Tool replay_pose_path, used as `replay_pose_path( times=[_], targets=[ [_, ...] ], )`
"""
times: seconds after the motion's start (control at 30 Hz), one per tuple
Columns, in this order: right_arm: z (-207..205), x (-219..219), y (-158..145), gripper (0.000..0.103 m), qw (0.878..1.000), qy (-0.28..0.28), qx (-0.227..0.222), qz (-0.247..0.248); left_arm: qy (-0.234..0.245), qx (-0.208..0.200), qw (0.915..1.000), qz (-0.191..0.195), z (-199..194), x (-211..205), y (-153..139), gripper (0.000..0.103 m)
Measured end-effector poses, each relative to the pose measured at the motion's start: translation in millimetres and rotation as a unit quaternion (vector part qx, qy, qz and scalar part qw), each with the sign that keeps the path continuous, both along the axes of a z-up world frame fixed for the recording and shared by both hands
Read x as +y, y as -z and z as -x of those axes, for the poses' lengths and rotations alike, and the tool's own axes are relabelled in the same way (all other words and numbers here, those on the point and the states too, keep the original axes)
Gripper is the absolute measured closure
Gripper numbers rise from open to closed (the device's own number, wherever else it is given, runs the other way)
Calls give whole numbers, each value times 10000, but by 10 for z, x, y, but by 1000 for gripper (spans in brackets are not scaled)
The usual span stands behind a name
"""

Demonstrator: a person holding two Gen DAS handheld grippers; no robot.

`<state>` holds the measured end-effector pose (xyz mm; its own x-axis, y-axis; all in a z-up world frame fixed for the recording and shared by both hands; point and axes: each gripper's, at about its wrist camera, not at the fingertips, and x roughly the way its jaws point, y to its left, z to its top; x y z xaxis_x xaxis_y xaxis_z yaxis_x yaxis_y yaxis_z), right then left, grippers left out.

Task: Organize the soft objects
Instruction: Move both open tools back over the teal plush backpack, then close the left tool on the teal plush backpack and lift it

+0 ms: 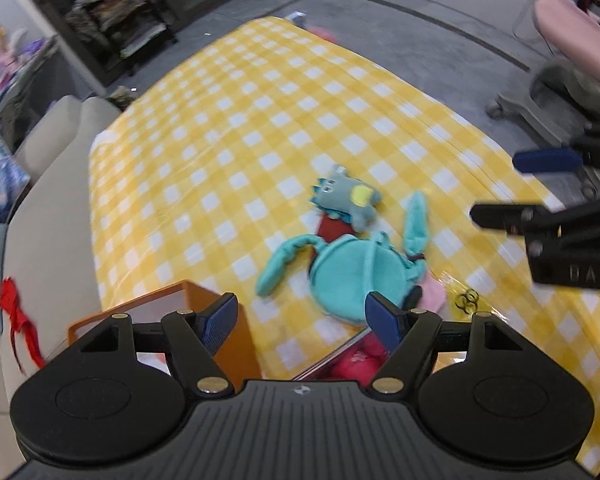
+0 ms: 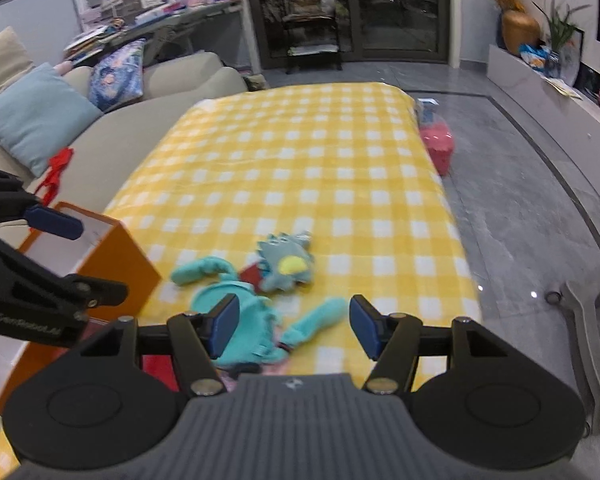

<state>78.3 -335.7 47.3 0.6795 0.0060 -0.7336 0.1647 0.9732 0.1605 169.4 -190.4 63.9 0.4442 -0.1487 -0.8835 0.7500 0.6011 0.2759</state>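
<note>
A teal round plush with long ears [image 1: 342, 276] [image 2: 240, 320] lies on the yellow checked tablecloth [image 1: 260, 120] [image 2: 300, 168]. A small grey-blue dinosaur plush [image 1: 346, 200] [image 2: 286, 262] lies just beyond it, partly on a dark red item [image 1: 334, 228]. My left gripper [image 1: 302, 320] is open and empty above the near edge of the teal plush. My right gripper [image 2: 290, 326] is open and empty over the teal plush; it shows at the right of the left wrist view [image 1: 496, 188]. An orange box [image 1: 204, 316] [image 2: 108, 264] stands at the left.
A beige sofa [image 2: 160, 92] with cushions and a red ribbon [image 1: 18, 312] runs along the left. Pink and red soft items [image 1: 360, 360] lie in a container near the table's front edge. A pink bag [image 2: 438, 142] sits on the grey floor at the right.
</note>
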Motion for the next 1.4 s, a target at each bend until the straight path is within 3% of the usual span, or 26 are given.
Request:
replay_pose_path(
  times=[0.2,0.5,0.6,0.77,1.0,1.23,1.4],
  targets=[
    [36,-257,166,42,9993,324,167,-88,72,222,9997,-88,-90,-166,166,18],
    [-27,-337,403,38,9985,347,401,-151,397,533,9965,-508,-243,-412,468,18],
    [-38,-324,530,29,9983,125,509,-237,674,583,9932,-755,-283,-497,574,18],
    [-107,-309,788,29,9953,-42,938,-221,918,822,9867,-1057,-428,-600,792,16],
    [-144,-267,919,29,9937,-236,1060,-264,1533,661,9771,-1319,-555,-732,980,15],
    [-174,-252,1025,29,9925,-301,1153,-276,1333,1211,9765,-1185,-851,-684,1159,15],
    [-180,-222,1069,29,9911,-462,1195,-366,1547,1222,9716,-1309,-900,-621,1336,15]
  ],
)
